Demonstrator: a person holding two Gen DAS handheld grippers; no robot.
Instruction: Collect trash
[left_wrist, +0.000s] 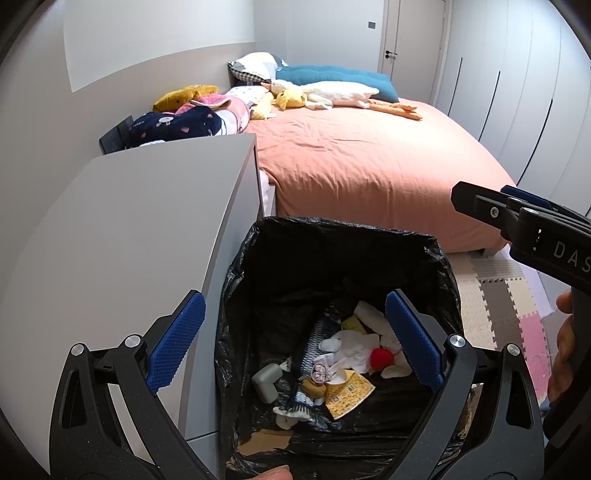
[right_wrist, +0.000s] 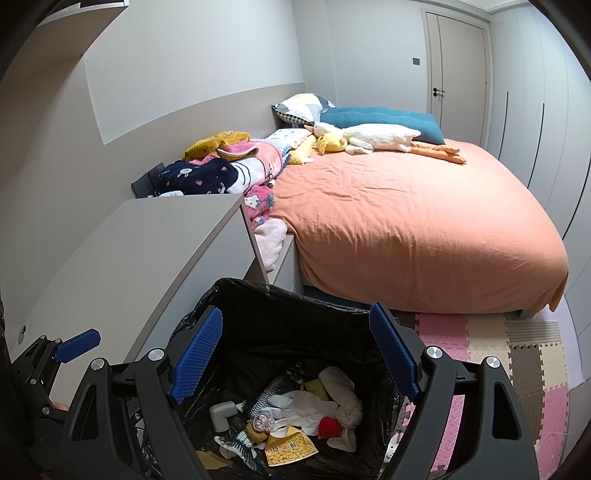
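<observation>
Below both grippers stands the trash bin (left_wrist: 436, 266), lined with a crinkled, glossy black bag whose edge folds over the rim; it sits on the floor just beside a grey cabinet (left_wrist: 140, 229) and near the foot of the bed (left_wrist: 369, 158) with its salmon cover. Inside lies a loose heap of trash: a white glove (right_wrist: 295, 404), crumpled white cloth (right_wrist: 341, 391), a round red piece (right_wrist: 329, 427), a yellow printed packet (right_wrist: 290, 448), a pale grey L-shaped plastic part (right_wrist: 222, 414), a dark blue-and-white knitted strip (left_wrist: 314, 343), and brown cardboard scraps (left_wrist: 264, 441) at the bottom. The left gripper (left_wrist: 291, 343) hangs over the bin's mouth, its jaws spread wide with nothing between the blue pads. The right gripper (right_wrist: 295, 356) also hovers above the bin, jaws wide apart and empty; in the left wrist view it shows at the right edge, where its jaws are seen side-on. Plush toys, folded blankets and pillows rest on the bed, and foam puzzle mats (right_wrist: 517, 354) in pink, beige and grey cover the floor.
</observation>
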